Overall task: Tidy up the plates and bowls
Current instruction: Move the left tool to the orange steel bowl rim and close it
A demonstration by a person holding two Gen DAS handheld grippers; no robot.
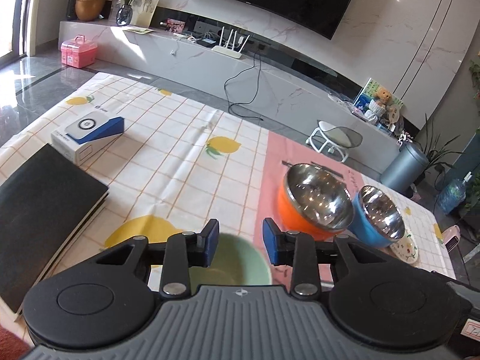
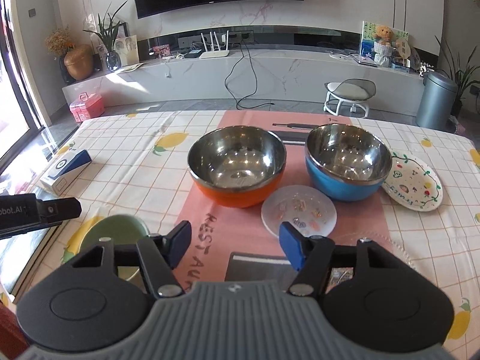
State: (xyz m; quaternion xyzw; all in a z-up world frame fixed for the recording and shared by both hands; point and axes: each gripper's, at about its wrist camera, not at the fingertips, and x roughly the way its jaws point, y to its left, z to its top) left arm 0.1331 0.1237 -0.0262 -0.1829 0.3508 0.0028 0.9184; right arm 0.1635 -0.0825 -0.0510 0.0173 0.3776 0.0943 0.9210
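Approach step is catalogued: left gripper, half-open and empty, is held over the green bowl; a rim grip is called for; orange bowl is at two o'clock.

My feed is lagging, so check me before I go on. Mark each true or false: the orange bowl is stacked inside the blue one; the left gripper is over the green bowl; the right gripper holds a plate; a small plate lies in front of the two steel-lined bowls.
1. The orange bowl sits inside the blue bowl: false. They stand side by side on the pink mat.
2. The left gripper is over the green bowl: true.
3. The right gripper holds a plate: false. Its jaws are open and empty.
4. A small clear plate lies in front of both bowls: true.
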